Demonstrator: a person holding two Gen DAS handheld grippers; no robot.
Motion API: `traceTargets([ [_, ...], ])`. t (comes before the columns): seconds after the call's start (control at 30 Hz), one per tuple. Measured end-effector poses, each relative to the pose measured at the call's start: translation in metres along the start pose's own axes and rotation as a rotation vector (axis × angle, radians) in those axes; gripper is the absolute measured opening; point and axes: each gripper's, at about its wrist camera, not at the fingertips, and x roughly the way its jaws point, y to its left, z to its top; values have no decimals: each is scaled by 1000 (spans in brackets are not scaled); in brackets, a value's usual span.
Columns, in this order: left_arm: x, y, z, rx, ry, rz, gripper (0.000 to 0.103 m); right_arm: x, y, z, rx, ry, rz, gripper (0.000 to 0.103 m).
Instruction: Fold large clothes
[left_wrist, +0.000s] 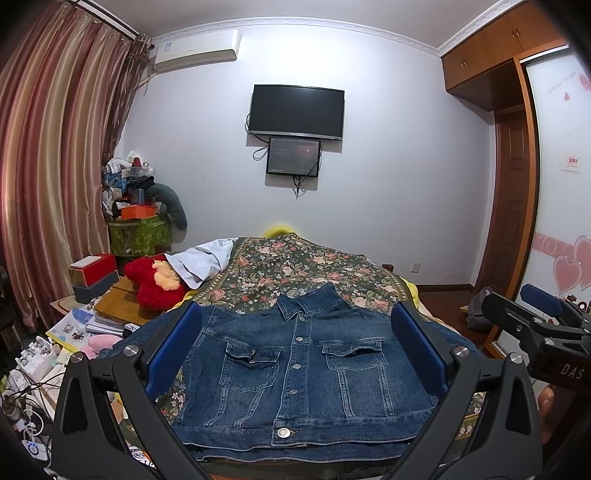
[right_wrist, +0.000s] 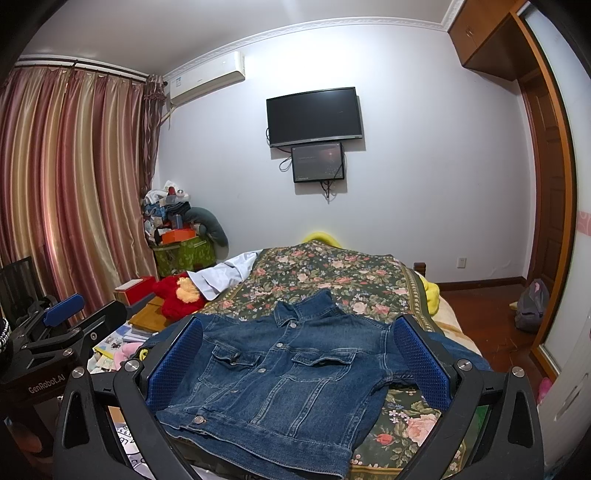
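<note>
Both your grippers, left (left_wrist: 295, 354) and right (right_wrist: 299, 362), hung with fingers spread wide and empty above the denim jacket (left_wrist: 295, 369). It lay face up, buttoned, on the flowered bedspread (left_wrist: 303, 266), near the bed's closer end. No fold showed yet, you had the sleeves and body all left to do.

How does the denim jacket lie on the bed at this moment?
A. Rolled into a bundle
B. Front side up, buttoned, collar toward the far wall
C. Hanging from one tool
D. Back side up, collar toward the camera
B: the jacket lies flat on the flowered bedcover with its buttons and both chest pockets facing up, its collar toward the wall with the television; both tools are open and hold nothing.
</note>
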Motion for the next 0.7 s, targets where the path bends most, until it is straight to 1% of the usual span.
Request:
traceTargets([
  [0.47, 1, -1, 2, -1, -1, 1, 103, 4, 2, -3, 1, 6, 0, 103],
  [0.7, 3, 3, 1, -5, 2, 3, 103, 18, 1, -7, 1, 27, -3, 103],
])
